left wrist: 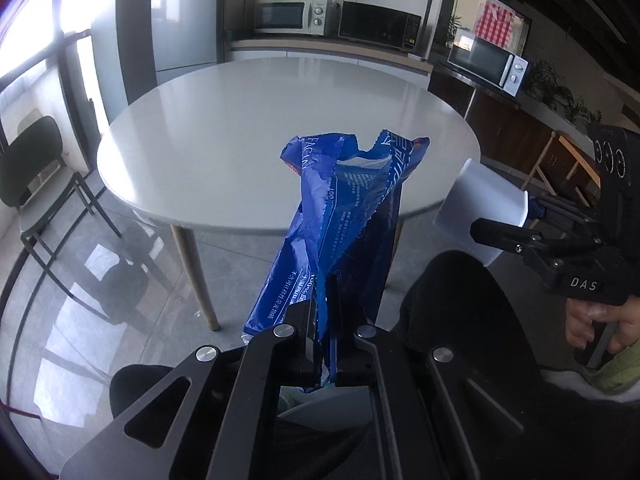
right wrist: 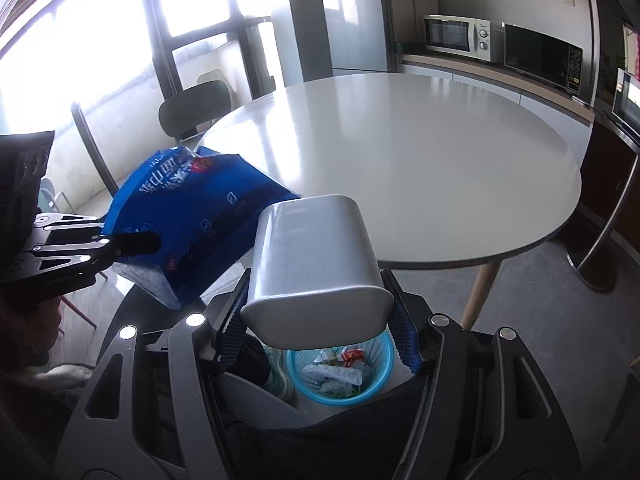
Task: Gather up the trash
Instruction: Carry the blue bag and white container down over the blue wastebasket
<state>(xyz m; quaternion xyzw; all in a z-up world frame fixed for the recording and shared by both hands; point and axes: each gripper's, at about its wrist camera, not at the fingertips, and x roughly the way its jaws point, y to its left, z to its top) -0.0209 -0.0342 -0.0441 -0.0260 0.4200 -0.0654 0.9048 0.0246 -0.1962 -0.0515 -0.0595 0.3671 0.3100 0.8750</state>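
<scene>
The left gripper [left wrist: 326, 344] is clenched tight on a crumpled blue plastic wrapper [left wrist: 344, 216], pinching only its lower end so that most of the bag stands up and flops free above the jaws. The right gripper [right wrist: 320, 320] is grasping a white cup [right wrist: 316, 252] between its blue pads [right wrist: 404, 336], with the cup lying on its side, base pointing away toward the table [right wrist: 420, 160]. Both pieces of trash are in the air, off the near edge of the round table, whose top looks bare from here.

Below the cup, in the right wrist view, sits a small blue basket [right wrist: 340, 376] that already has crumpled scraps in it. I take that for the bin, so the job looks nearly done: the two things need to be dropped in.

What worries me is the size of that basket. The wrapper is long and light; let go from high up, it could drift, catch the rim, and slide to the floor. It also hangs just beside the cup, so the two hands could tangle if they crowd over the basket together. The cup is smooth and held across its sides, and a tilt could let it slip early. It could bounce off the scraps and roll out.
</scene>
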